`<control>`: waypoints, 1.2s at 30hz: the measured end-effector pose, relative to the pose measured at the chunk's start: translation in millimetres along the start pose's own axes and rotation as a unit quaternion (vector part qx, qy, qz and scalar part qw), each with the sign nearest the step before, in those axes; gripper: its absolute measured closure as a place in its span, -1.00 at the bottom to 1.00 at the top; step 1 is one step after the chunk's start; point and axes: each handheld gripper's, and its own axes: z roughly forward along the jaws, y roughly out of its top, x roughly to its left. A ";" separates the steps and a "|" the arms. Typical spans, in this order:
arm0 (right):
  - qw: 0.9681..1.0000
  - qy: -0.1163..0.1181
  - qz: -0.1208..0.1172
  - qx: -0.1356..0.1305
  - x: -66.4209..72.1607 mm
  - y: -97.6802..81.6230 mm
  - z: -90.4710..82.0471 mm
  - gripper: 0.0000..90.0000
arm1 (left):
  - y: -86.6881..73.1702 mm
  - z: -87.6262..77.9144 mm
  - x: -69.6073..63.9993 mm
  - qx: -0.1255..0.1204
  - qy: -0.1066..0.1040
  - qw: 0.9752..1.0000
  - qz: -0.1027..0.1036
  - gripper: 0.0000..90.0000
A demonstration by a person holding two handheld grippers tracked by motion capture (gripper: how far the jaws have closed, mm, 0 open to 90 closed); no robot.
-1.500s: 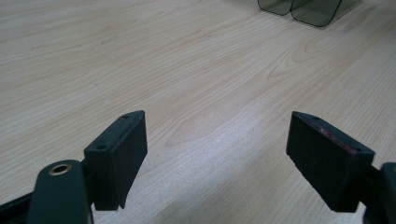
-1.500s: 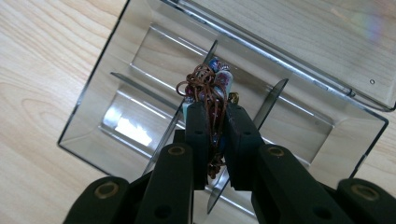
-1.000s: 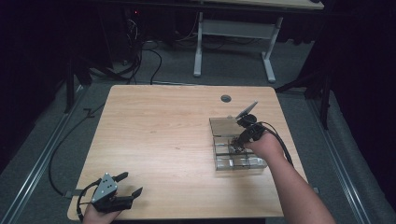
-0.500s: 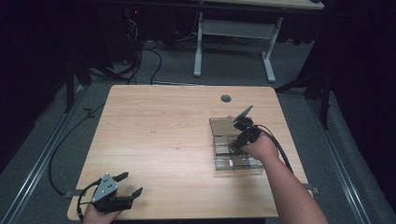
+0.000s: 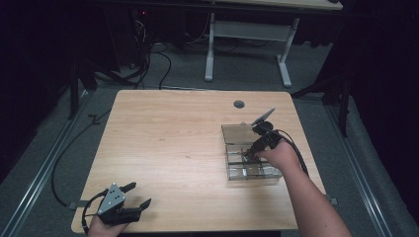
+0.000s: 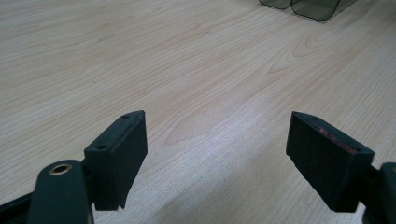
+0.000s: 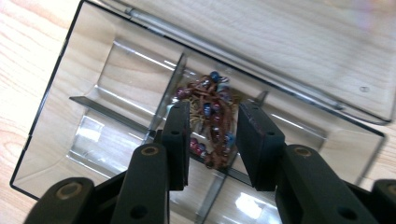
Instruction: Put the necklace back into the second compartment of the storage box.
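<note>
Beaded bracelet of brown cord with red, blue and dark beads [image 7: 208, 116] lies bunched in a middle compartment of the clear plastic organiser box [image 7: 93, 93], spilling across a divider toward the next cell. No clear long axis: the cord is heaped, the heap slightly longer along the line running away from the right gripper's camera.

Right gripper [image 7: 212, 140] points down into the box, jaws on either side of the bracelet. They have just been opening and now stand part-way apart; the pads do not press the beads, so the bracelet rests loose between them.

Other compartments seen in the right gripper view look bare. Hinged clear lid [image 7: 280, 51] lies folded back flat on the light wooden table [image 5: 168, 138]. In the high view the box [image 5: 237, 133] sits toward the table's right side, the person's right forearm reaching over its near edge.

Left gripper [image 5: 136, 195] rests at the near left corner of the table, well apart from the box, jaws wide with nothing between them. Round dark cable hole [image 5: 239, 104] sits near the far edge. Dividers stand close round the bracelet.
</note>
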 end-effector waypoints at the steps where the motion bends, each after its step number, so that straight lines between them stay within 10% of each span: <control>1: 1.000 -0.001 0.000 0.003 -0.5 -0.4 -0.4 0.62 | 0.0 0.0 0.0 0.000 0.000 1.000 0.000 -0.53; 6: 1.000 -0.011 -0.001 0.012 -2.0 -5.6 9.3 0.97 | 0.0 0.0 0.2 0.002 0.000 1.000 0.001 -0.53; 16: 0.999 -0.014 -0.011 0.040 2.7 -5.4 32.2 0.96 | 0.1 -0.8 0.7 0.003 -0.001 1.000 0.000 -0.53; 36: 1.000 0.021 0.002 0.005 22.2 -25.6 -12.5 0.67 | 0.9 0.1 -0.6 0.002 -0.001 1.000 0.004 -0.53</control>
